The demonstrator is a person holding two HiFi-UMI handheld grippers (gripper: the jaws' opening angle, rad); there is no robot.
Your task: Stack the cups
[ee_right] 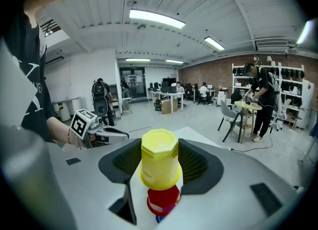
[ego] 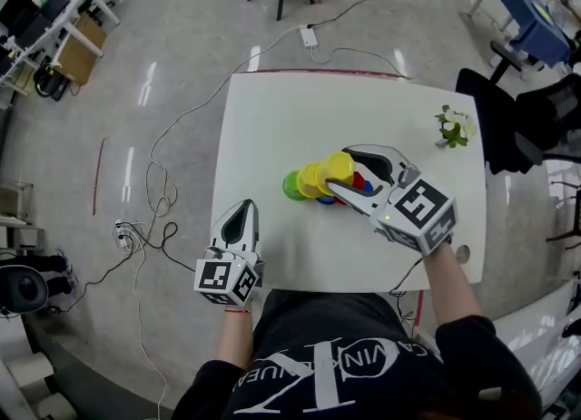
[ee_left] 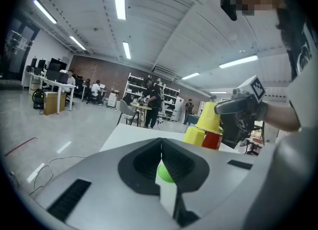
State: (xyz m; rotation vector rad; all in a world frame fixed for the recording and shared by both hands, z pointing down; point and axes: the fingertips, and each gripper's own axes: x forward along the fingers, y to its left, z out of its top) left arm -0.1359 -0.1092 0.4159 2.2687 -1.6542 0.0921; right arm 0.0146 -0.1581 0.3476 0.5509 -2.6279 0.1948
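Several upturned cups stand in a cluster at the table's (ego: 272,119) middle: a green cup (ego: 291,187), a yellow cup (ego: 310,180), a red cup (ego: 358,182) and a blue cup (ego: 367,190). My right gripper (ego: 339,170) is shut on a second yellow cup (ee_right: 160,162), bottom up, directly over the red cup (ee_right: 163,200), with the blue cup (ee_right: 157,218) under that. In the left gripper view this held yellow cup (ee_left: 211,116) sits atop the red cup (ee_left: 212,140). My left gripper (ego: 242,208) rests shut and empty near the table's front left edge.
A small plant with white flowers (ego: 454,126) stands at the table's far right. A small round object (ego: 463,252) lies by the right front edge. Cables and a power strip (ego: 310,37) lie on the floor; a dark chair (ego: 522,119) stands to the right.
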